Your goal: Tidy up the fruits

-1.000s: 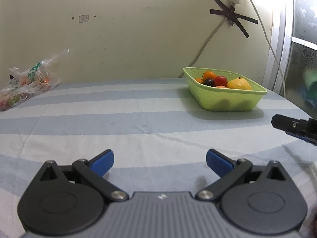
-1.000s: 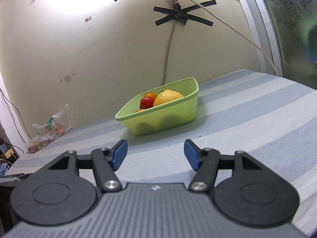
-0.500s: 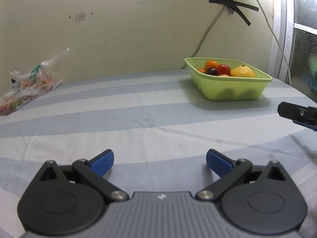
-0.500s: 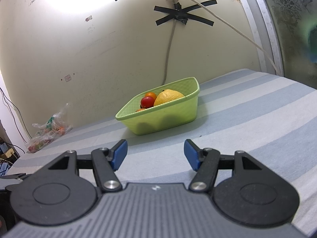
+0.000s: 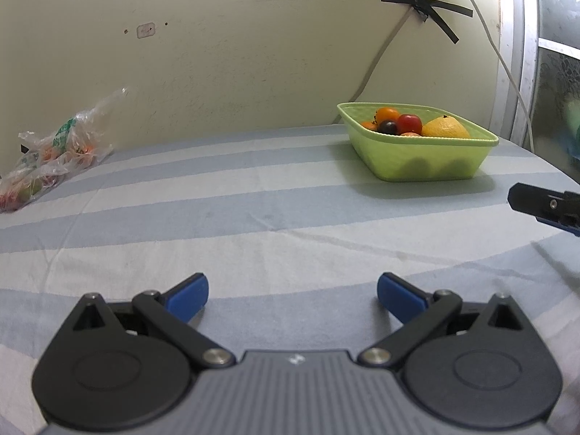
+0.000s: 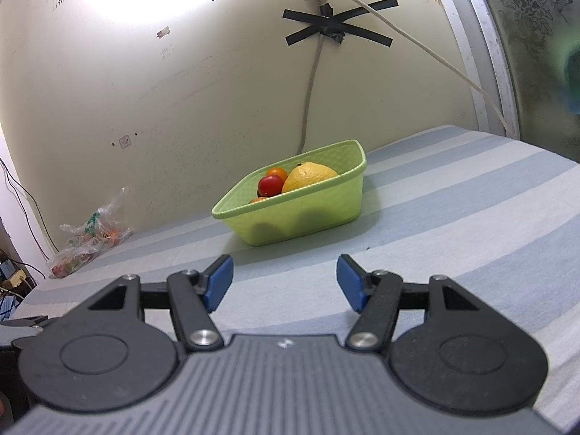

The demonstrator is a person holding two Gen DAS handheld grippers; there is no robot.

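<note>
A lime-green basket (image 5: 427, 161) (image 6: 308, 210) stands on the striped cloth near the back wall. It holds a large yellow citrus fruit (image 5: 445, 127) (image 6: 309, 175), a red tomato (image 5: 409, 122) (image 6: 270, 185), an orange fruit (image 5: 387, 113) (image 6: 277, 172) and a dark round fruit (image 5: 389, 127). My left gripper (image 5: 291, 295) hangs open over bare cloth, well short of the basket, nothing between its blue pads. My right gripper (image 6: 284, 281) is open too, empty, aimed at the basket from a short way off. Its black finger tip (image 5: 536, 201) shows at the right edge of the left wrist view.
A clear plastic bag of fruit (image 5: 54, 152) (image 6: 88, 239) lies at the far left against the wall. A cable (image 6: 311, 83) taped to the wall drops behind the basket. A window frame (image 6: 482, 54) borders the right side. Striped cloth (image 5: 253, 199) covers the surface.
The left wrist view has tilted slightly, so the basket and the bag sit a little lower and the basket further right in it. The right wrist view is unchanged. Both grippers stay open.
</note>
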